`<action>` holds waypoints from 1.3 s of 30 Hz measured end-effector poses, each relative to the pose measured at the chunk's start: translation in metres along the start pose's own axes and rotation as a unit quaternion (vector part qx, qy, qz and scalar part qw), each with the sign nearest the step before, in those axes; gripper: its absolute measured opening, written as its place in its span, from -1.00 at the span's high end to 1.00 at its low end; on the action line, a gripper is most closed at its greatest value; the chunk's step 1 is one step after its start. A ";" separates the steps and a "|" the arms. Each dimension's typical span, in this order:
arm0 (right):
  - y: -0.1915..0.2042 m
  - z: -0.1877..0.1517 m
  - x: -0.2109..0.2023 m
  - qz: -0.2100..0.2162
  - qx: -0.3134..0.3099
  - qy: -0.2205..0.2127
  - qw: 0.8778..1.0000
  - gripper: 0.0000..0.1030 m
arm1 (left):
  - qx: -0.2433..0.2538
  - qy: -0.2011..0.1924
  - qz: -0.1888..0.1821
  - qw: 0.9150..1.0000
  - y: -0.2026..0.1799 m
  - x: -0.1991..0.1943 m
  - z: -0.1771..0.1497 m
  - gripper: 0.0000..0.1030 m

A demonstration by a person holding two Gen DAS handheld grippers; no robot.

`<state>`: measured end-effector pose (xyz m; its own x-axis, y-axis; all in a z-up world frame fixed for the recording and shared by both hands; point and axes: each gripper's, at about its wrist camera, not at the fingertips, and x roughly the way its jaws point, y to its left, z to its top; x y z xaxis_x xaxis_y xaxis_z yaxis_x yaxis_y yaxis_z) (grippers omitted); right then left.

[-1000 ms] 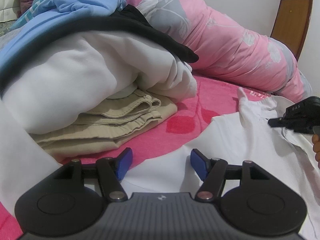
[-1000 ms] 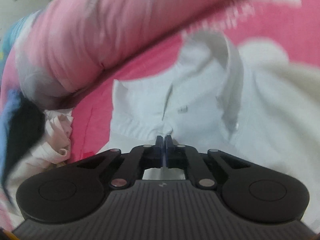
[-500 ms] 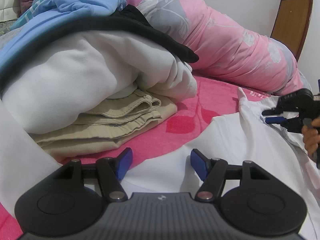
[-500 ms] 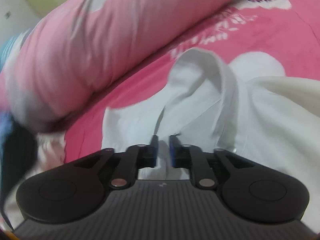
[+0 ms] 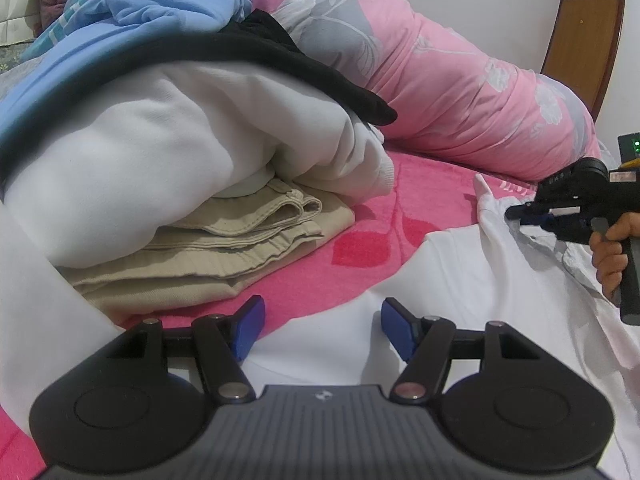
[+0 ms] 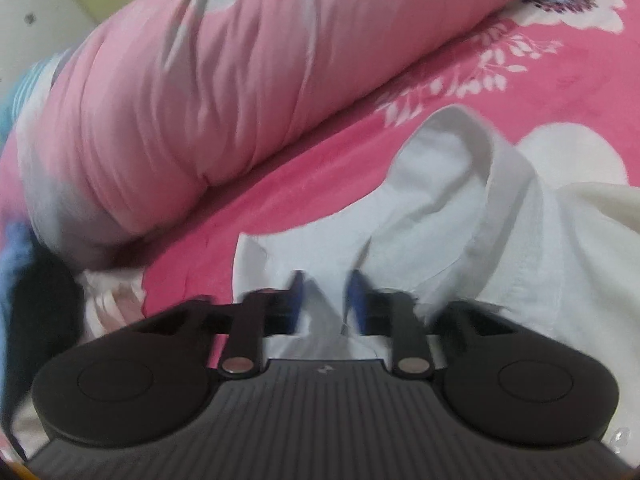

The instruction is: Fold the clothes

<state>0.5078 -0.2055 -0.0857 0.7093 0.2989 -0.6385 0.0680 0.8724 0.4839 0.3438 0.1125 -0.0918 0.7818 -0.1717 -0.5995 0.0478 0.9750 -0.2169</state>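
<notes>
- Left wrist view: the left gripper [image 5: 322, 330] rests low over the near edge of the white shirt [image 5: 460, 280], which lies spread on the pink bedsheet [image 5: 400, 216]. Its blue pads stand wide apart and grip nothing. A pile of clothes sits to the left, beige trousers [image 5: 224, 256] folded at the bottom under a bulky white garment [image 5: 180, 152]. Further right, the right gripper [image 5: 532, 214] is held by a hand [image 5: 610, 252] at the shirt's collar end.
- Right wrist view (motion-blurred): the right gripper [image 6: 324, 300] has its jaws partly open, pointing at the shirt's collar [image 6: 476, 168] and placket; cloth lies between the pads, but they do not pinch it.
- Judgement: the shirt is laid out but not folded, so arranging it appears to be the step in hand. A next grasp would call for closing on a single layer at an edge.
</notes>
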 end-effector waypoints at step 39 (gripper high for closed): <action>0.033 -0.022 0.021 -0.046 -0.076 -0.006 0.996 0.70 | -0.003 0.001 -0.004 1.000 0.002 0.000 0.000 -0.30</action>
<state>0.5093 -0.1620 -0.0965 0.7136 0.2116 -0.6678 0.0258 0.9447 0.3269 0.3441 0.1148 -0.0920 0.7805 -0.1796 -0.5988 0.0504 0.9728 -0.2261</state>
